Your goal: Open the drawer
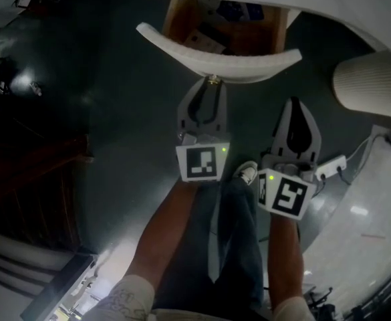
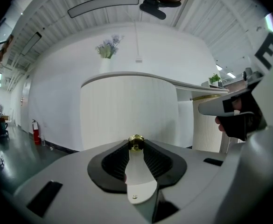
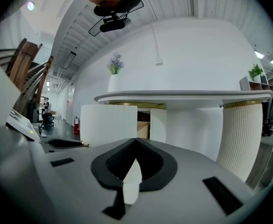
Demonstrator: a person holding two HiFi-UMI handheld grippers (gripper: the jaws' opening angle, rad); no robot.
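Note:
In the head view the curved white drawer front point(image 1: 222, 60) stands out from the counter, with its wooden box point(image 1: 182, 17) showing behind it. A small gold knob point(image 1: 213, 79) sits on that front. My left gripper point(image 1: 211, 85) is shut on the knob. The left gripper view shows the knob point(image 2: 136, 144) pinched at the tips of the left gripper point(image 2: 136, 140), before the ribbed white drawer front point(image 2: 127, 113). My right gripper point(image 1: 297, 116) hangs to the right, clear of the drawer, shut with nothing in it. Its tips meet in the right gripper view point(image 3: 136, 140).
A ribbed white column point(image 1: 372, 82) stands at the right. On the dark floor lie a white power strip point(image 1: 332, 167) and its cable. The person's legs and a shoe point(image 1: 246, 172) are below the grippers. A vase of flowers point(image 2: 107, 48) tops the counter.

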